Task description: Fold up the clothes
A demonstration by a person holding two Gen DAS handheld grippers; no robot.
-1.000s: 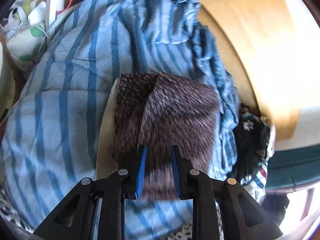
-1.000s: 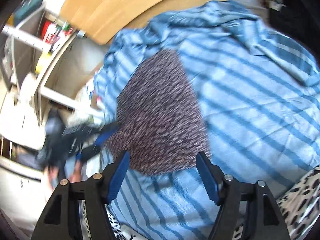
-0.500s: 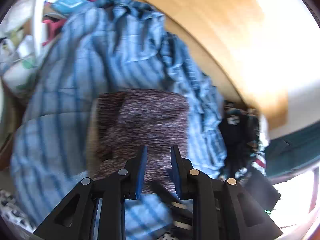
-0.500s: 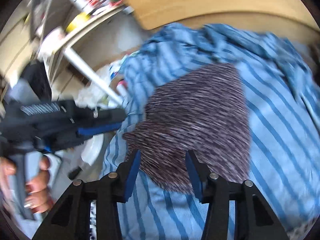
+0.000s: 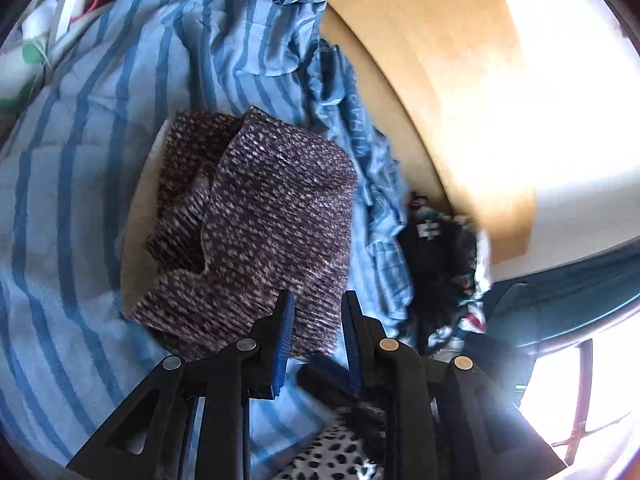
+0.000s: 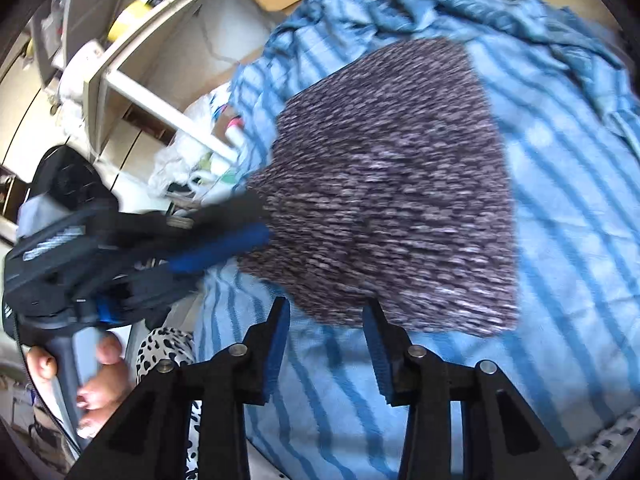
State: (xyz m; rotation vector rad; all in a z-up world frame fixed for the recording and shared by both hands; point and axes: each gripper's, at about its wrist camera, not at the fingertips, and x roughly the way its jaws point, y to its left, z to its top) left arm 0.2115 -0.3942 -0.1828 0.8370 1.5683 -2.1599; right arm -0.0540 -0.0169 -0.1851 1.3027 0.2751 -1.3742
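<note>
A purple-grey knit garment (image 5: pixel 276 216) lies folded on a blue striped cover (image 5: pixel 72 200). My left gripper (image 5: pixel 318 304) is shut on the garment's near edge, with knit filling the gap between its blue pads. The right wrist view shows the same garment (image 6: pixel 392 184), with the left gripper (image 6: pixel 262 218) gripping its left corner from the side. My right gripper (image 6: pixel 327 308) sits at the garment's near hem. Its jaws are closing with the hem's edge between the tips, and the pads are not pressing on it. One right finger (image 5: pixel 324 376) shows under the left gripper.
A wooden board (image 5: pixel 420 60) runs along the far side of the cover (image 6: pixel 580 200). Dark clothes (image 5: pixel 436 264) are heaped at the right. Leopard-print fabric (image 5: pixel 332 456) lies in front. White shelves (image 6: pixel 132 52) stand at the left, and a hand (image 6: pixel 100 384) holds the left gripper's handle.
My right gripper's jaws have narrowed and it has rolled and moved in to the garment's near hem. The left gripper has come into its view, keeping its hold on the knit.
</note>
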